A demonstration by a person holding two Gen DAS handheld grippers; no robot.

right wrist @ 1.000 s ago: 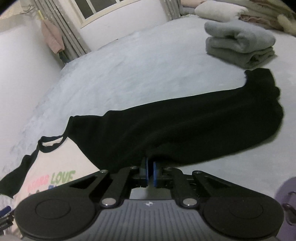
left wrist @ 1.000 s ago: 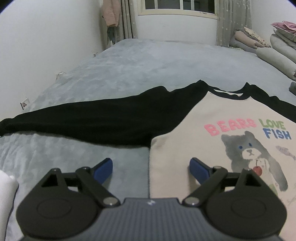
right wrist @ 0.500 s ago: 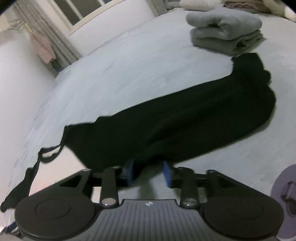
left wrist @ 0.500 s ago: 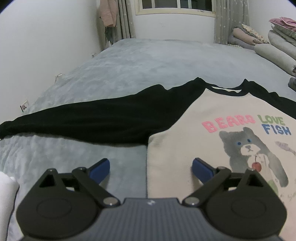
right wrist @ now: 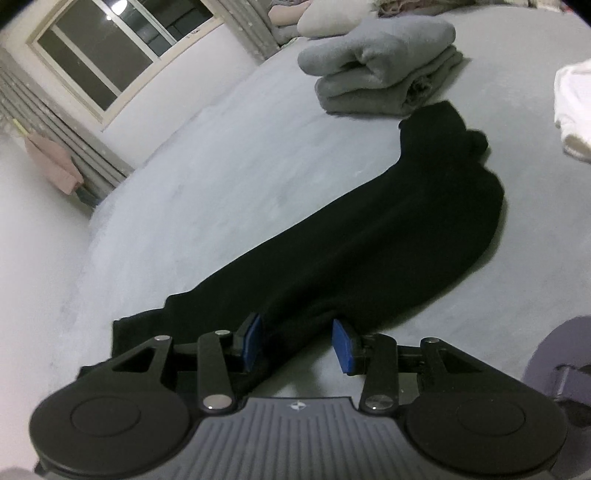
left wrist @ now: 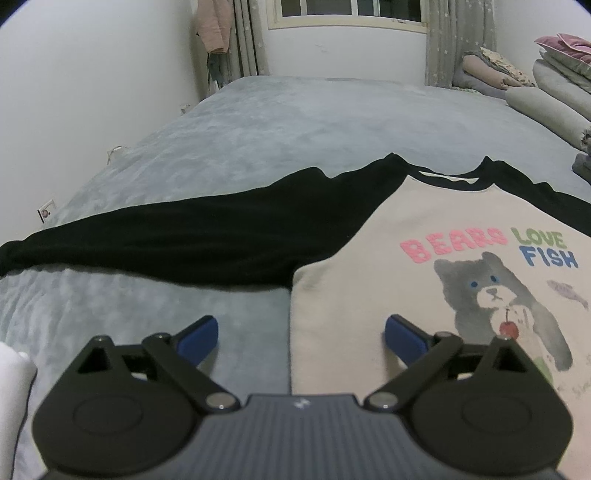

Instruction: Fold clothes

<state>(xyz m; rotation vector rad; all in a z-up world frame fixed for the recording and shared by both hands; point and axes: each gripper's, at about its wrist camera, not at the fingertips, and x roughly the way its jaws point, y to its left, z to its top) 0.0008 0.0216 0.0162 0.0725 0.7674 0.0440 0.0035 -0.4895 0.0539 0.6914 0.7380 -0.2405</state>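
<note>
Shirt lies flat, face up, on the grey bedspread: cream front with a bear print and "BEARS LOVE FISH", black collar, black sleeves. Left gripper hovers low over the shirt's near left side seam, fingers spread wide, holding nothing; left blue pad sits over bare bedspread, right pad over the cream front, with the shirt's edge running between them. Left sleeve stretches out flat toward the wall. Right gripper is down at the right sleeve, fingers partly apart, nothing clamped; the black cloth at the sleeve's base sits between the pads, and I can't tell if it touches either one. That sleeve runs out away from the gripper and bends near the cuff, whose tip ends just beside a folded grey stack. White cloth at the far right edge, well apart from the sleeve. Window and curtains behind; pink garment hanging by the curtain; bedding piled at the far right of the bed.
</note>
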